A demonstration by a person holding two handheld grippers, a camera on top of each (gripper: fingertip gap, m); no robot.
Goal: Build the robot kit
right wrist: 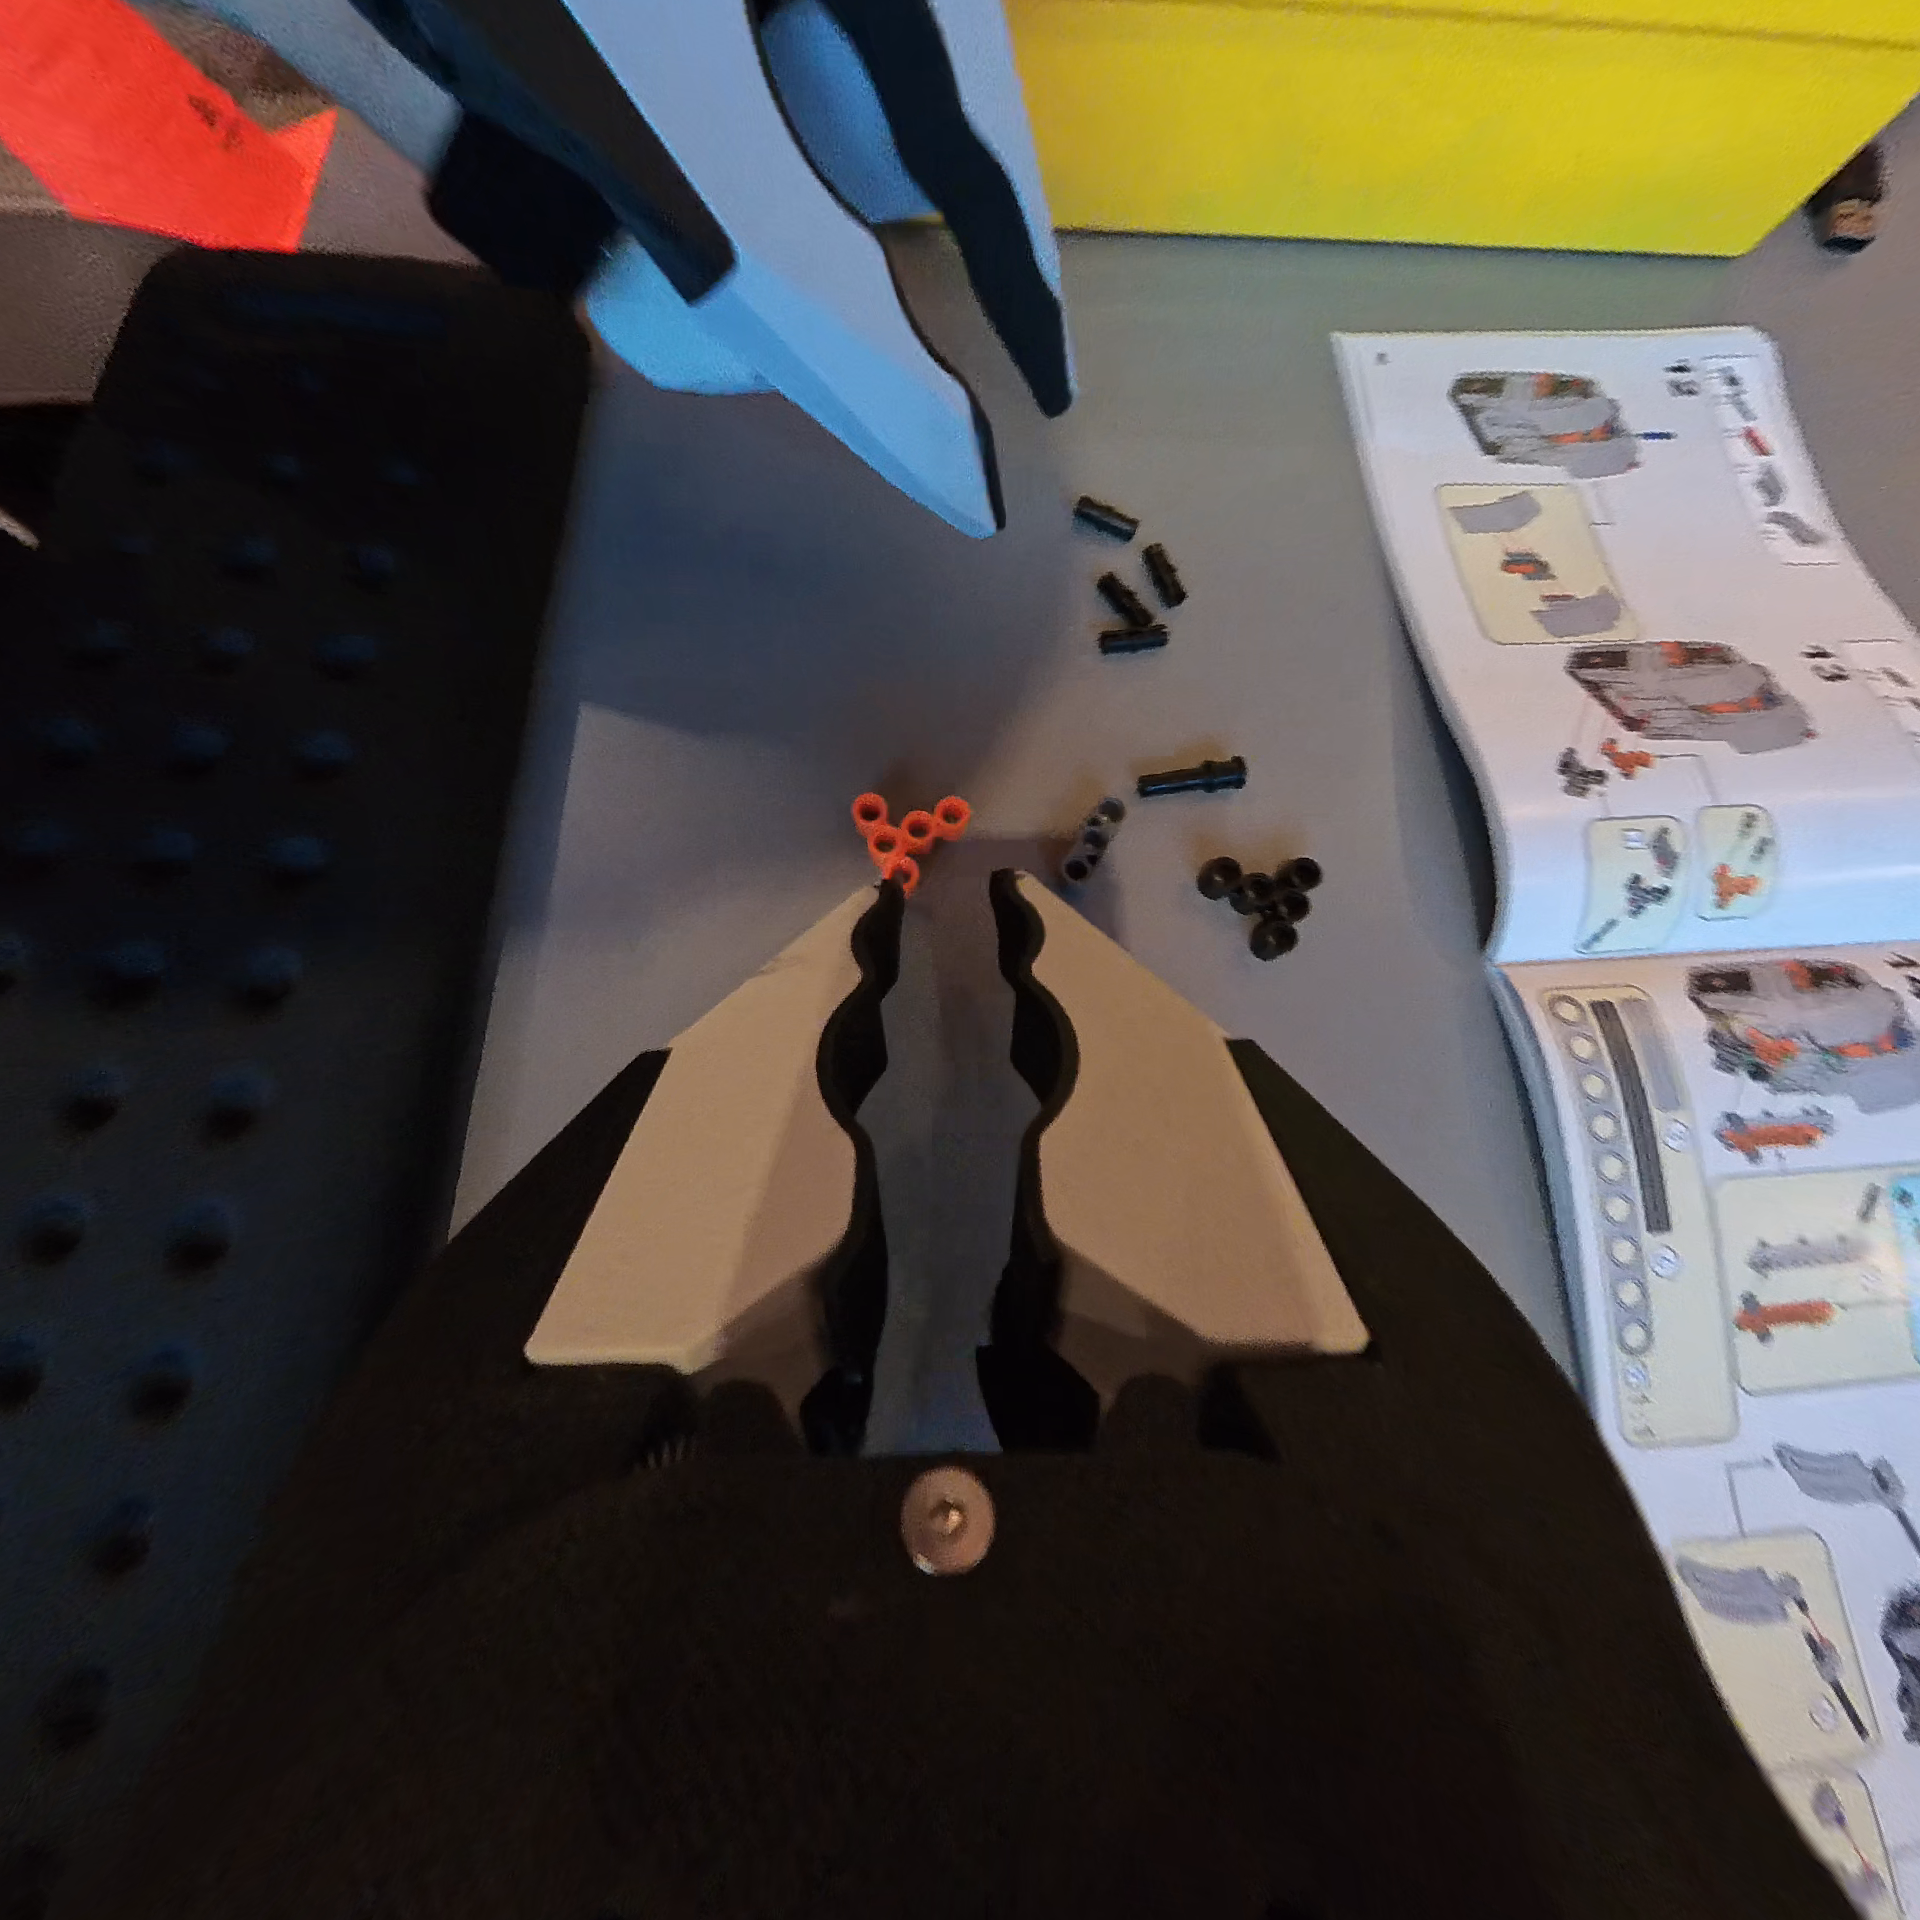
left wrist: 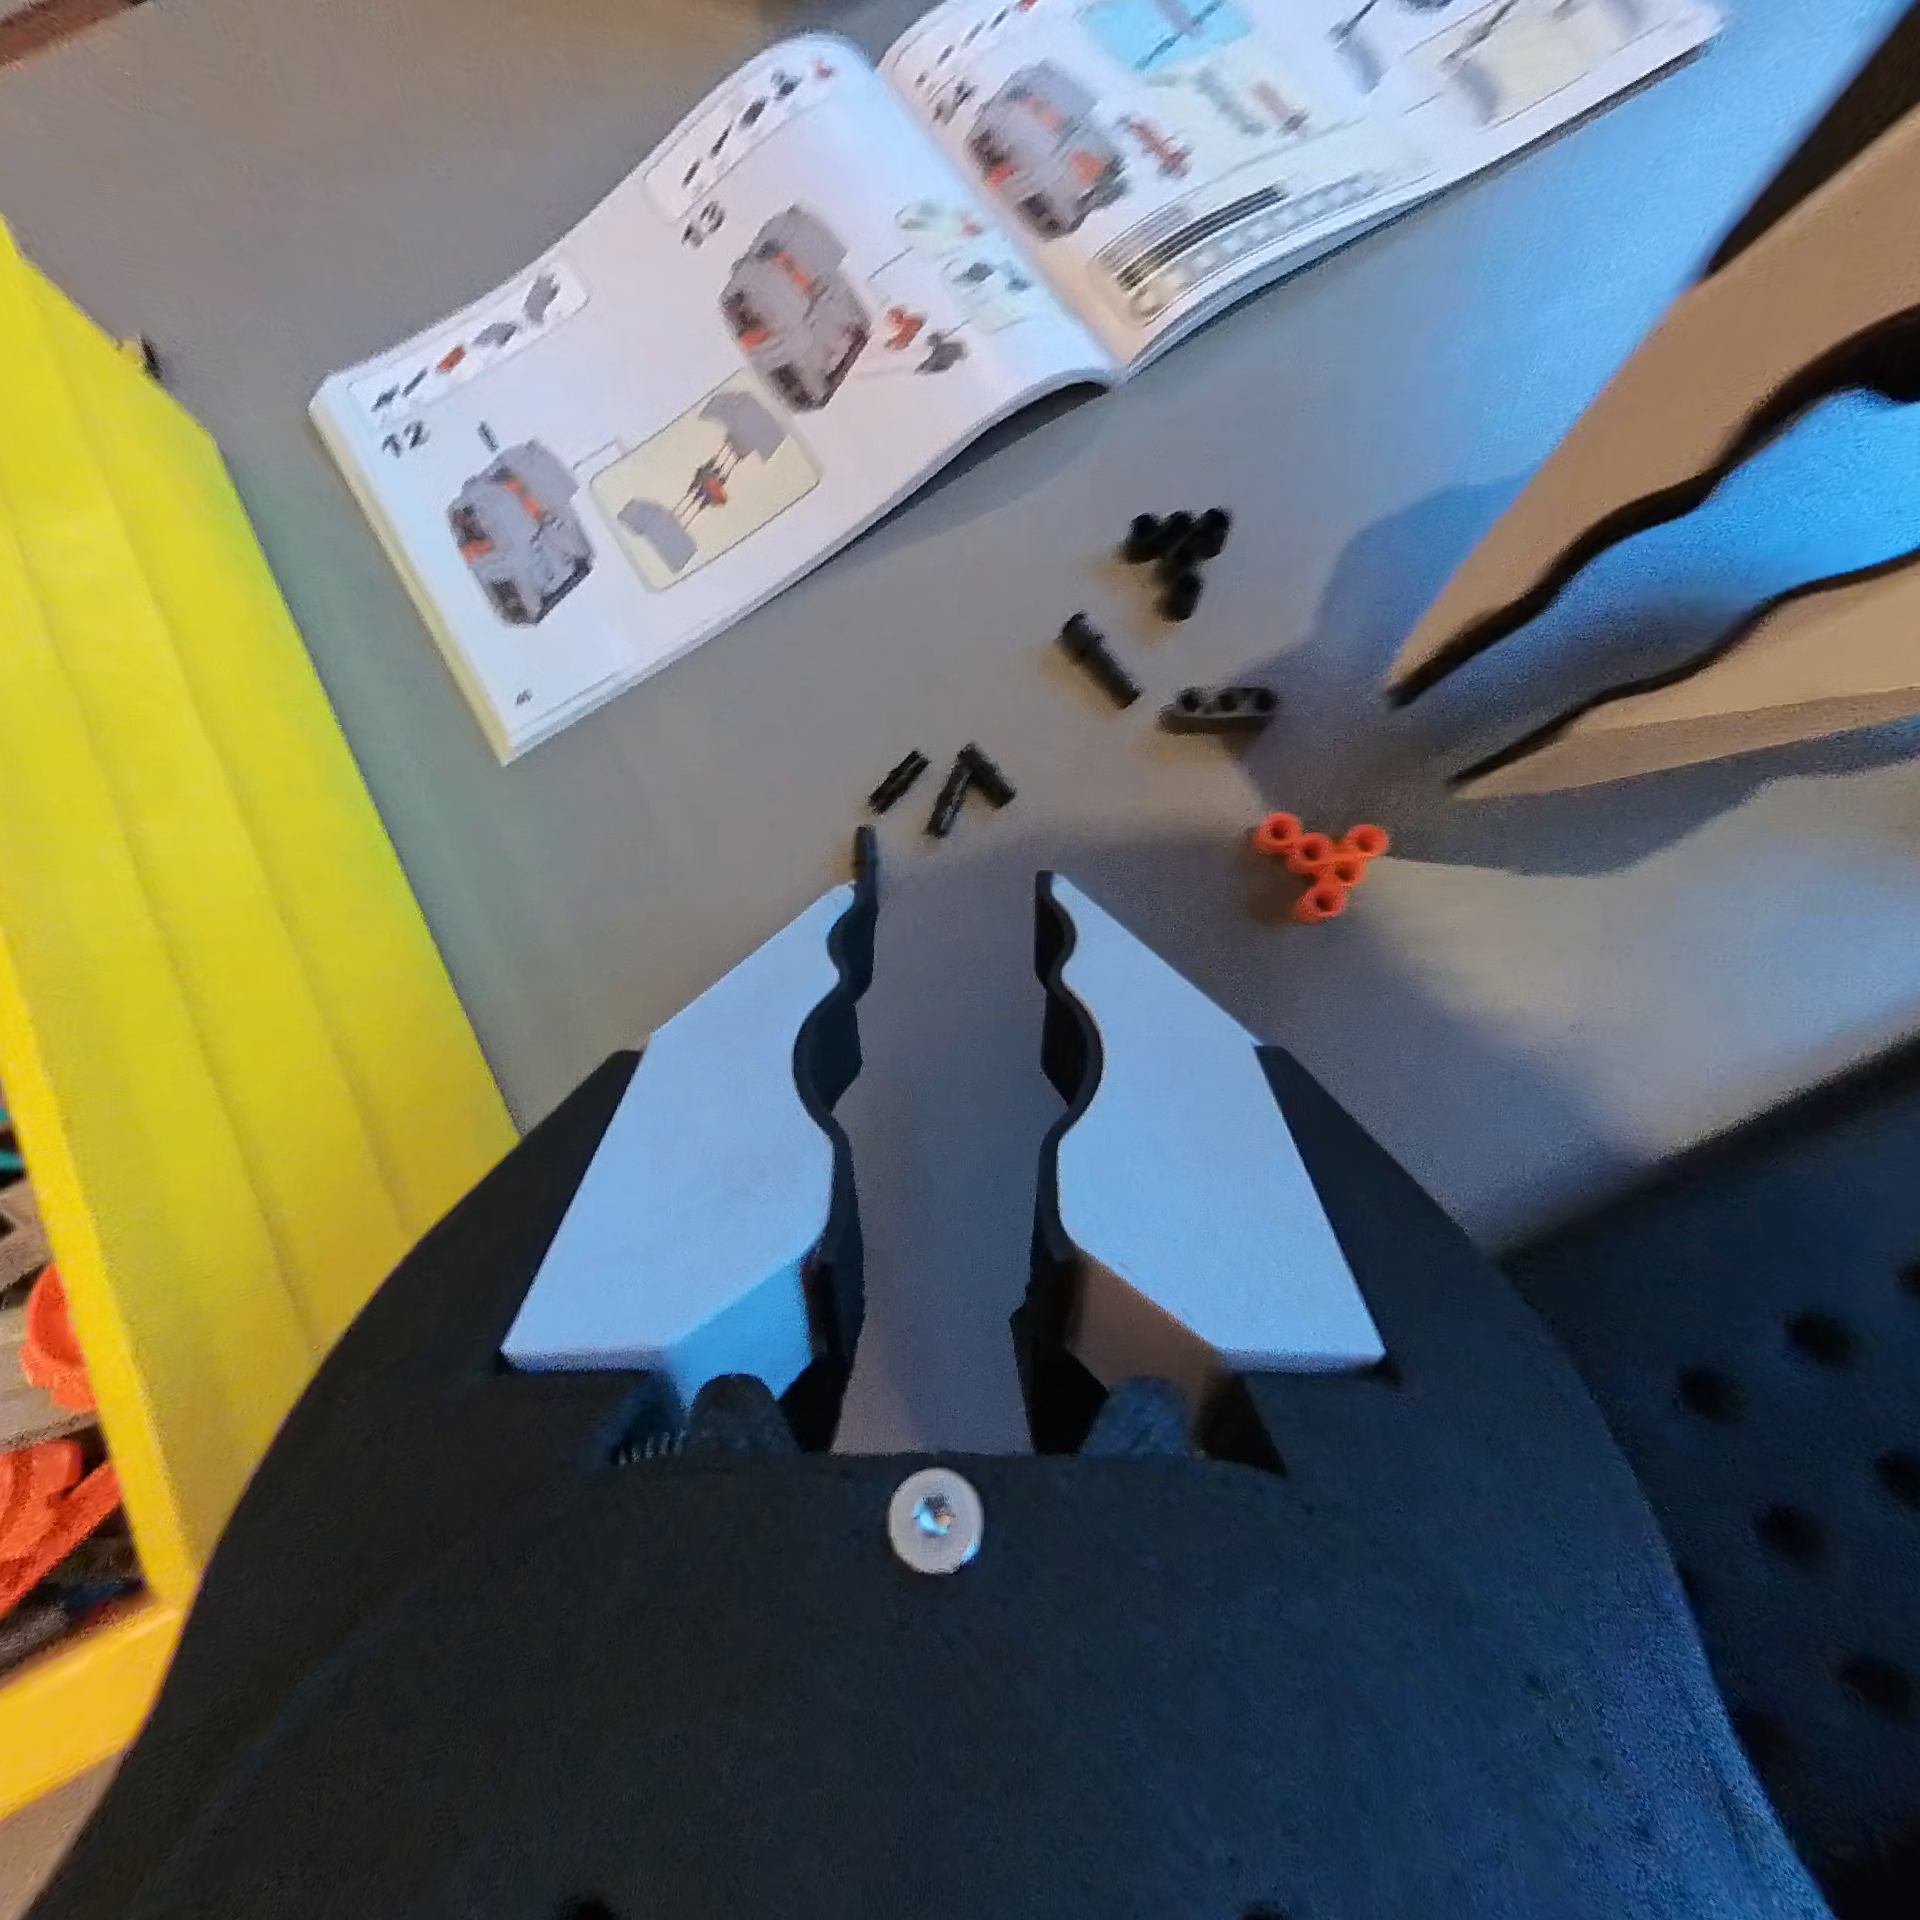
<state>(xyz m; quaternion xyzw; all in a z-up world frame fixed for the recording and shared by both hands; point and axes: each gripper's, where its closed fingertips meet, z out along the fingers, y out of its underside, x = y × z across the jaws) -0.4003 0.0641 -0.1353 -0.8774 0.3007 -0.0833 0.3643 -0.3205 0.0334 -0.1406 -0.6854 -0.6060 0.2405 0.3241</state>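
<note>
My left gripper (left wrist: 954, 881) is open and empty above the grey table, its tips just short of several small black pins (left wrist: 940, 788). An orange triangular connector (left wrist: 1317, 864) lies to its right. A black triangular connector (left wrist: 1177, 544), a long black pin (left wrist: 1098, 660) and a short dark grey beam (left wrist: 1218, 710) lie farther off. My right gripper (right wrist: 943, 883) is open and empty; its left fingertip is right next to the orange connector (right wrist: 906, 836). The grey beam (right wrist: 1091, 840), the black connector (right wrist: 1262, 896), the long pin (right wrist: 1191, 777) and the small pins (right wrist: 1135, 597) lie ahead of it. The left gripper (right wrist: 1023, 468) shows beyond.
An open instruction booklet (left wrist: 727, 343) lies at the back of the table; it lies along the right side in the right wrist view (right wrist: 1662, 727). A yellow bin (left wrist: 156, 779) with orange parts stands at the left. A black perforated board (right wrist: 239, 779) lies left of my right gripper. Tip to tip, the grippers are about 9 centimeters apart. The black connector (right wrist: 1262, 896) is about 6 centimeters from my right fingertips. It turns up in the left wrist view (left wrist: 1184, 551) as well. My right gripper's tips are some 6 centimeters from the long black pin (left wrist: 1098, 660). It turns up in the right wrist view (right wrist: 1191, 773) as well.
</note>
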